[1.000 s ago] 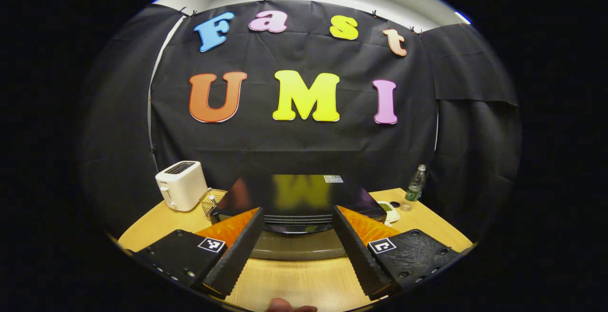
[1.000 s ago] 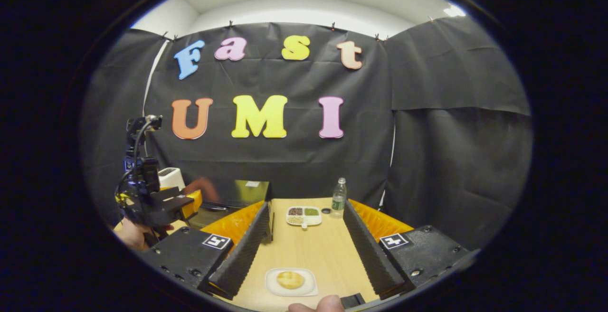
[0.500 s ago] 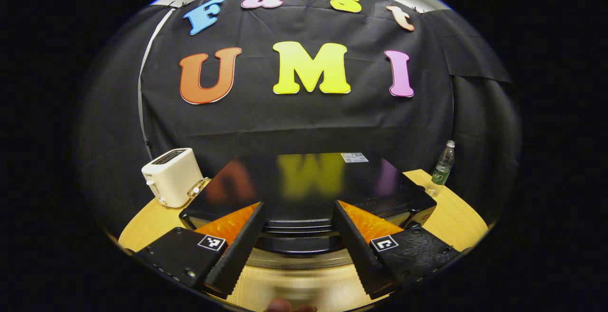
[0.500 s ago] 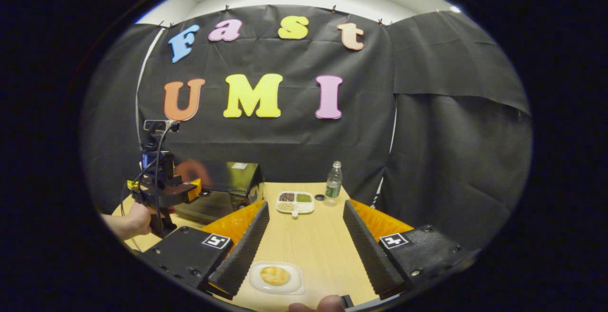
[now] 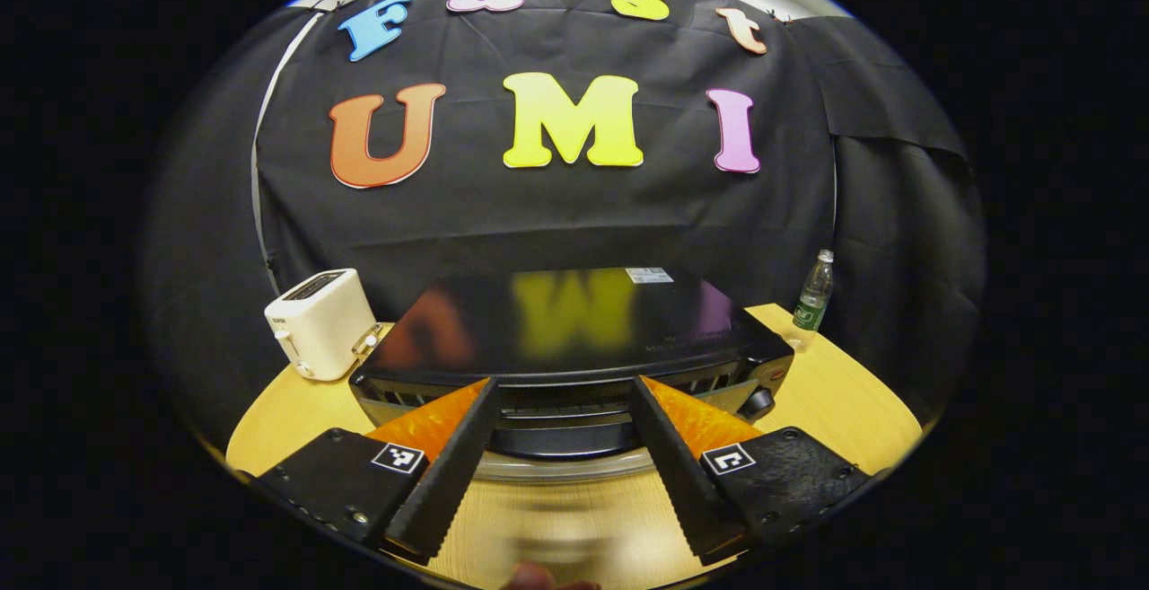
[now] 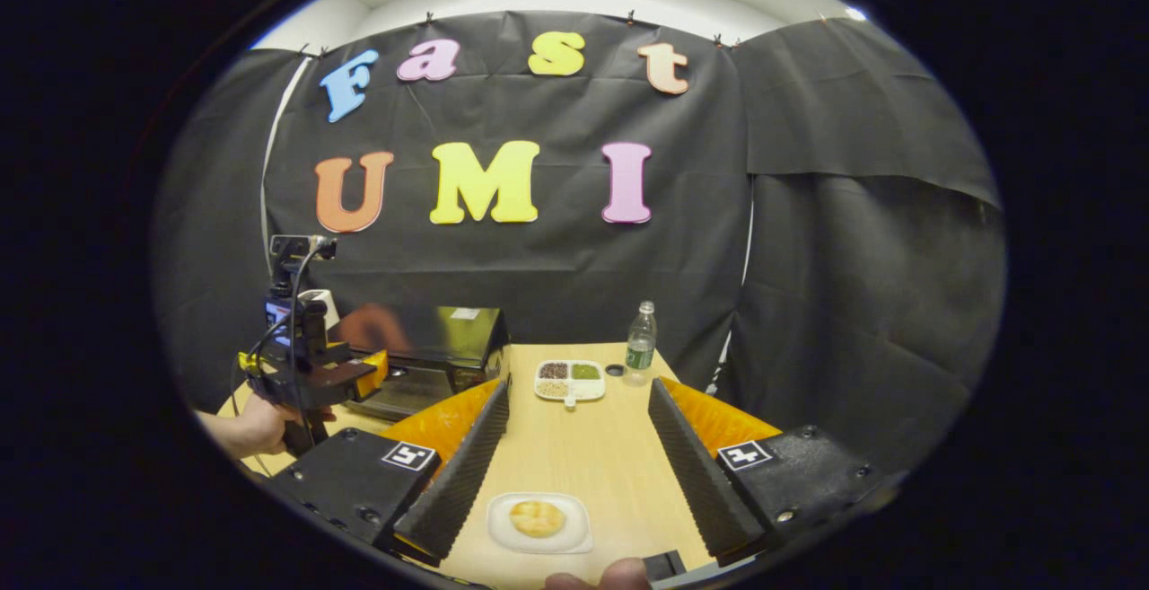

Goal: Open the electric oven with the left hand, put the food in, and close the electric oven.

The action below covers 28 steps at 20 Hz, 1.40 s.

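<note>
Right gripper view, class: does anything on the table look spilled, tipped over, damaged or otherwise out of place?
Nothing stands out. The bun sits centred on its white plate, the bottle stands upright with its cap lying beside it, and the divided dish keeps its contents in their compartments. The oven sits square on the table.

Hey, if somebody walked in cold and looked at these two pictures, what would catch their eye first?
Probably the black electric oven, sitting mid-table straight ahead of the open left gripper, its glossy top mirroring the wall. Next, the bun on a small white plate at the near table edge, between the open right gripper's fingers. A white toaster stands to the oven's left in the left gripper view.
</note>
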Available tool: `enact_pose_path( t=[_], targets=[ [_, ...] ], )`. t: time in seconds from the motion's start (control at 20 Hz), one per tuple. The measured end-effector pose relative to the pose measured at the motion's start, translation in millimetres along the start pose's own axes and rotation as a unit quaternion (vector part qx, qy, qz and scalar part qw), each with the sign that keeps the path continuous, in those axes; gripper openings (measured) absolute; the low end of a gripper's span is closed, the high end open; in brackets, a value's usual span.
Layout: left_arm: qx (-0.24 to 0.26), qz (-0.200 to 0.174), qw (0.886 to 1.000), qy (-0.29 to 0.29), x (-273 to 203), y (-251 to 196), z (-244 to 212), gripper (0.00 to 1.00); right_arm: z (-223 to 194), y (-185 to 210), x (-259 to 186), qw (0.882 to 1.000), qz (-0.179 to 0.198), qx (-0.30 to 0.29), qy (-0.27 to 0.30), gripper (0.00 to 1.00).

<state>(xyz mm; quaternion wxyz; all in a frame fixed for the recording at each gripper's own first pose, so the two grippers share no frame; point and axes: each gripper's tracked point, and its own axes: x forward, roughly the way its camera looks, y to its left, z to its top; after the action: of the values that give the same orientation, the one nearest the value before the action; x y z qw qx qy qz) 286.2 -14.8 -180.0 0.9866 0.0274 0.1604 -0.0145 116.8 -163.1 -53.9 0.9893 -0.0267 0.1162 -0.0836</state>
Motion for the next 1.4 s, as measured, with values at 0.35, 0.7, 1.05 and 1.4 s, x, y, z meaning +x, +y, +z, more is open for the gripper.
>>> enact_pose_path(
  t=[0.35,0.7,1.05,1.4],
  targets=[
    [-0.030,-0.023,0.998,0.059,-49.4,-9.8,-55.3,0.96,-3.5,-2.9,-22.2,1.000,-0.013,0.007,-0.001,0.99],
    [-0.052,-0.021,0.990,0.128,-60.1,-11.3,-116.7,0.95,-20.1,-8.4,-36.7,1.000,-0.026,-0.006,0.015,0.98],
    [-0.062,-0.019,0.980,0.190,-61.9,-14.5,-171.4,0.95,-37.1,-15.9,-50.0,0.999,-0.040,0.006,0.036,0.98],
    [-0.037,-0.038,0.980,0.193,-63.4,-14.9,-179.7,0.96,-55.3,-17.7,-83.5,0.997,-0.060,0.024,0.046,0.98]
  ],
)
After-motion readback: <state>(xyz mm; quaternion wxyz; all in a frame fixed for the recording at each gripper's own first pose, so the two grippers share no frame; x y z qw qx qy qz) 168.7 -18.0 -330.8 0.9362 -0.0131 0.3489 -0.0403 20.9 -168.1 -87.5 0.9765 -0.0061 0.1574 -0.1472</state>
